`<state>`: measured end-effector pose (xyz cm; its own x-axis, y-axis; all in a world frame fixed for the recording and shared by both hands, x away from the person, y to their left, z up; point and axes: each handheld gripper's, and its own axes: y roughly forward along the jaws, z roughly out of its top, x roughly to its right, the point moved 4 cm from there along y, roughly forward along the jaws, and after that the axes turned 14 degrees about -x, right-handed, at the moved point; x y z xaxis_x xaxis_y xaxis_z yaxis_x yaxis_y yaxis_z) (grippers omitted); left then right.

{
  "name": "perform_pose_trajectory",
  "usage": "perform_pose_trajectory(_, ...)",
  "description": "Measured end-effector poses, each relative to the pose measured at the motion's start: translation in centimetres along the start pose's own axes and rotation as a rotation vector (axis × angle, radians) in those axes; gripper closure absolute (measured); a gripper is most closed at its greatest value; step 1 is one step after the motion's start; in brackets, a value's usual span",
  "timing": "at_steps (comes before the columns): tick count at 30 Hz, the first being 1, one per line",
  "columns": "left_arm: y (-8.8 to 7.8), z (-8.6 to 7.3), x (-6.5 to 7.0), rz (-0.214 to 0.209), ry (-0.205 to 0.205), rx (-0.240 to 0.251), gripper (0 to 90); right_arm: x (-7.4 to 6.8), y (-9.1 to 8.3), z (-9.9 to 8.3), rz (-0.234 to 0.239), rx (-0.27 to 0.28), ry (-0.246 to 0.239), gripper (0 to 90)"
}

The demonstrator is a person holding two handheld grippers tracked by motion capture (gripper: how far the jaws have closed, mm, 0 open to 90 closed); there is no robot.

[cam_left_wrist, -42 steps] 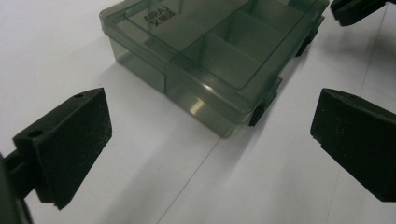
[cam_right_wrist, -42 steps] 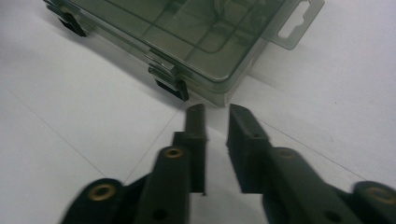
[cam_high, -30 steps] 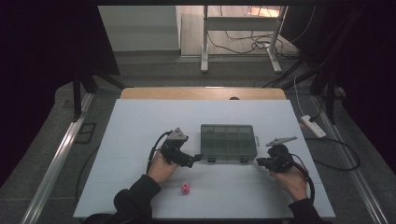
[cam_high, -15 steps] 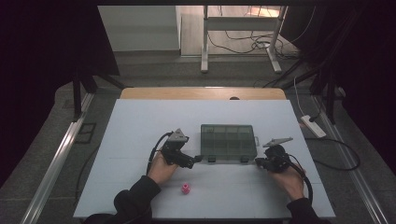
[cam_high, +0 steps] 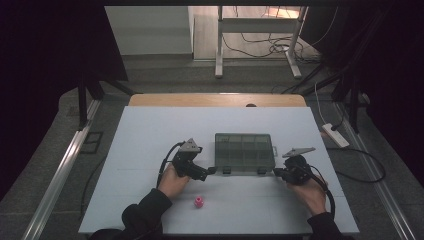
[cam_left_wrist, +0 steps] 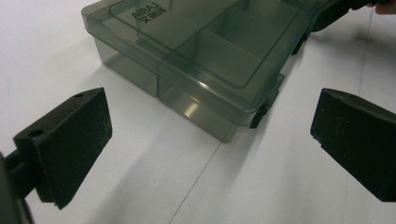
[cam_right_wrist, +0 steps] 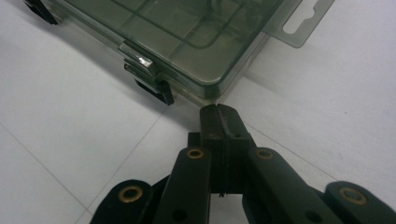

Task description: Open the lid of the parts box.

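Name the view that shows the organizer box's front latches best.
Right gripper view: one latch of the organizer box sits close and sharp. Left gripper view shows a latch edge-on; the high view shows both as tiny dark tabs.

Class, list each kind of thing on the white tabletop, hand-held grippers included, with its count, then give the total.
Clear compartment box: 1
Small pink object: 1
Hand-held grippers: 2, the left gripper and the right gripper
Total: 4
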<state>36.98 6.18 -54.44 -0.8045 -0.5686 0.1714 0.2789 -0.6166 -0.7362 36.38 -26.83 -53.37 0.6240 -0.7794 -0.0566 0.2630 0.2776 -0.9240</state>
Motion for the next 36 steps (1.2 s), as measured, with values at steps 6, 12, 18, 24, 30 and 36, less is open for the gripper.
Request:
perform_pose_trajectory(6,0.0,-0.1,-0.1,-0.007,-0.015,0.013,0.0,-0.1,-0.4,0.0,-0.004,0.018,-0.005,89.3)
perform_pose_trajectory(12,-0.1,-0.2,-0.1,-0.02,-0.036,0.018,0.0,-0.1,-0.6,0.0,0.005,0.032,0.006,89.3)
perform_pose_trajectory(18,-0.1,-0.2,-0.2,-0.023,-0.054,0.011,0.0,-0.3,-0.8,-0.1,0.0,0.034,0.003,89.3)
perform_pose_trajectory(24,-0.2,-0.3,-0.3,-0.016,-0.061,-0.004,0.0,-0.2,-1.0,-0.2,-0.006,0.04,0.017,89.3)
perform_pose_trajectory(30,-0.2,-0.3,-0.3,-0.011,-0.064,-0.006,0.0,-0.3,-1.1,-0.2,-0.007,0.041,0.014,89.3)
perform_pose_trajectory(36,-0.2,-0.3,-0.4,-0.008,-0.066,-0.01,0.0,-0.4,-1.3,-0.2,-0.002,0.06,0.009,89.3)
